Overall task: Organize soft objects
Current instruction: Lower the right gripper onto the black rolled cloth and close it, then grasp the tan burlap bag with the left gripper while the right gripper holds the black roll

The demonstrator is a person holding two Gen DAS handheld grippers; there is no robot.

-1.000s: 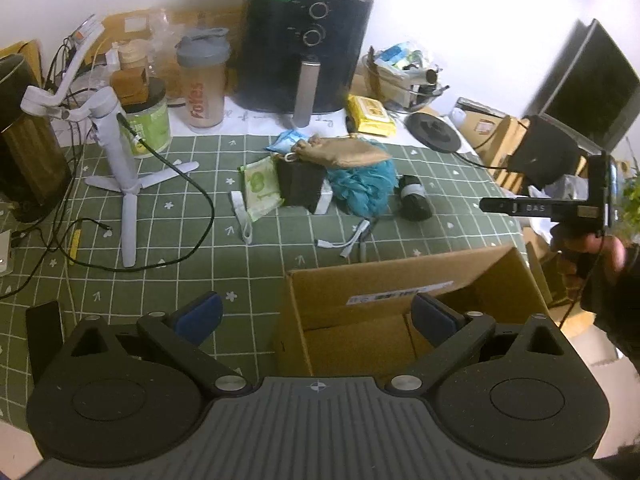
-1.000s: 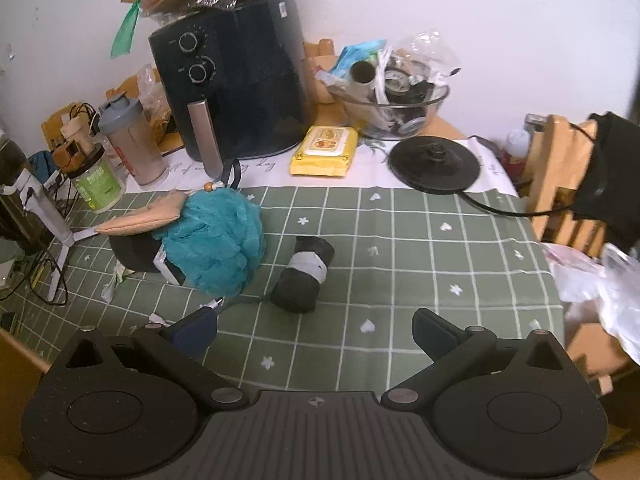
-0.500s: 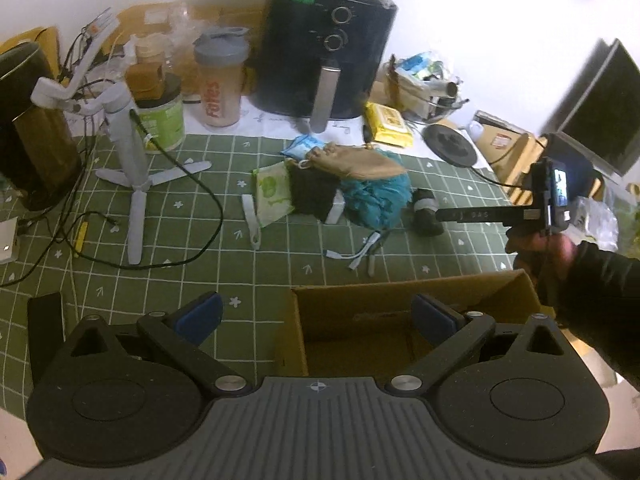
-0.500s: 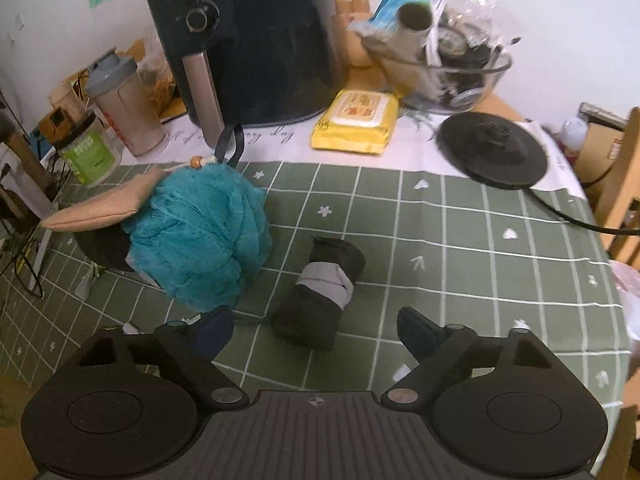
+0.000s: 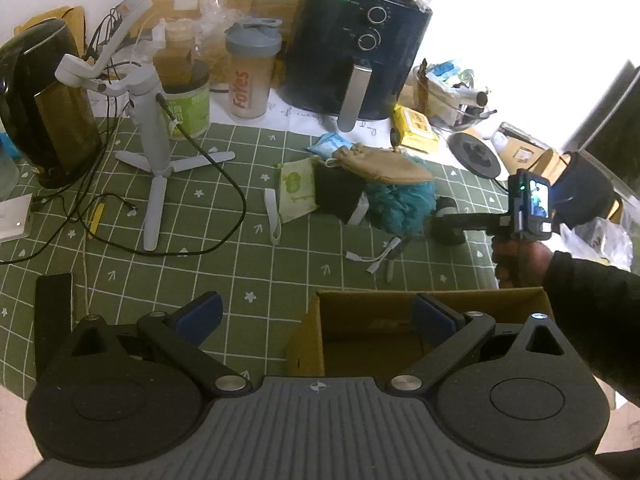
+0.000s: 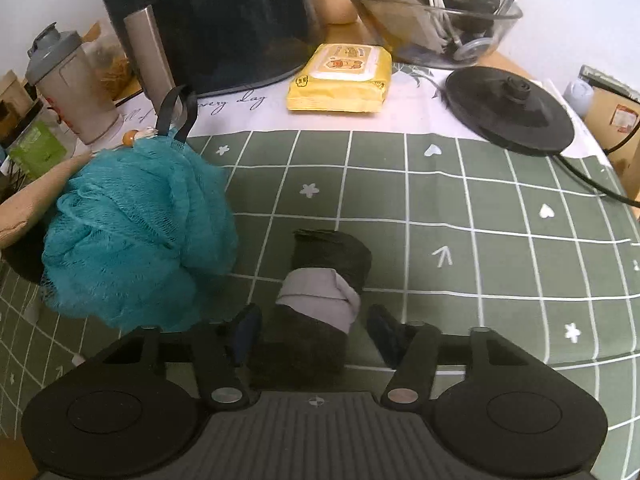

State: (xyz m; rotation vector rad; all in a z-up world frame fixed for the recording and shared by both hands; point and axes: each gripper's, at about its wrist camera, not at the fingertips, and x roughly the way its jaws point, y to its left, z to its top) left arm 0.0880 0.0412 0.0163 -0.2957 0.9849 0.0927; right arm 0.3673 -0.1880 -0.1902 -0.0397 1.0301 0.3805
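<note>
A dark rolled cloth with a grey band (image 6: 320, 288) lies on the green checked tablecloth. It sits between the jaws of my right gripper (image 6: 314, 330), which are closing; a small gap still shows at the right pad (image 6: 384, 330). Just left of it is a teal mesh bath sponge (image 6: 136, 232), which leans on a tan pouch (image 5: 384, 162) and a black soft item (image 5: 336, 194). In the left wrist view the right gripper (image 5: 452, 222), held by a hand, reaches the roll (image 5: 446, 206). My left gripper (image 5: 316, 314) hangs open over the cardboard box (image 5: 400, 296), holding nothing.
A black air fryer (image 5: 356, 52), a shaker bottle (image 5: 250, 72) and a yellow wipes pack (image 6: 340, 76) stand at the back. A round kettle base (image 6: 508, 112) sits at the right. A white tripod (image 5: 154, 160), cables and a dark kettle (image 5: 44, 104) fill the left side.
My right gripper has come down and forward onto the dark roll, and its jaws have narrowed around it. The left gripper has stayed over the box.
</note>
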